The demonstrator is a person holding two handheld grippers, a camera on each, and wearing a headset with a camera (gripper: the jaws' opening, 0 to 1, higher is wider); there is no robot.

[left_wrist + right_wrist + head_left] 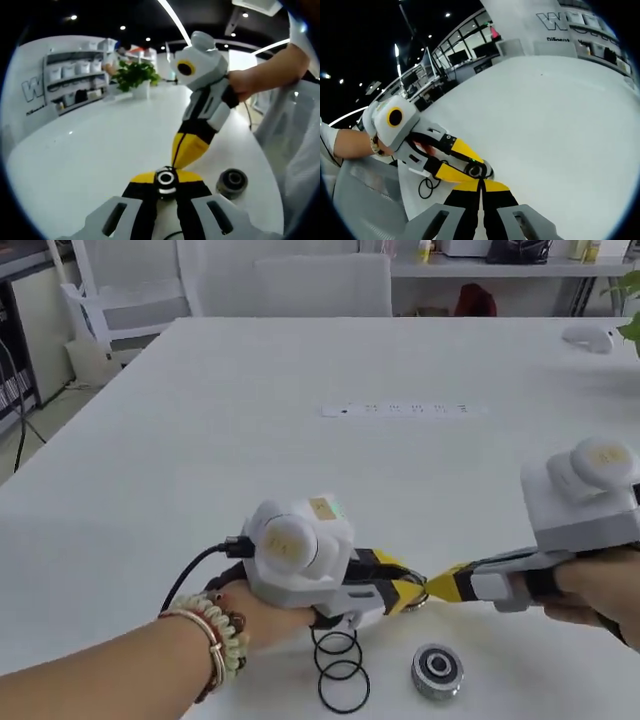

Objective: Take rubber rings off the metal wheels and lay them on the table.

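The metal wheel (166, 180) is held off the counter (300, 440), near the front edge and a little right of centre, pinched between the yellow-tipped jaws of the left gripper (405, 592). The right gripper (481, 186) meets it from the right with its jaws pressed together to a fine point at the wheel's rim. Whether they have nipped the ring there I cannot tell.

The chief risk is slip. The wheel is small, round and smooth, so a sideways pull from the right could twist it out of the left jaws and send it rolling across the slick counter. If the right tips catch only the ring's edge, the rubber may stretch, snap back and stay in its groove, or fling off. A stray roll could also knock the things lying just below.

The wheel looks like polished steel with a dark centre and a dark band round the outside, probably its ring. The rubber rings (340, 668) already freed lie flat, near and left of the jaws: three thin black hoops, overlapping, limp and matte. A second wheel (437, 670) lies on its face just right of them, thick, silvery and grooved, with a dark hub. The counter is plain white and glossy, with a white power strip (405, 410) far behind.
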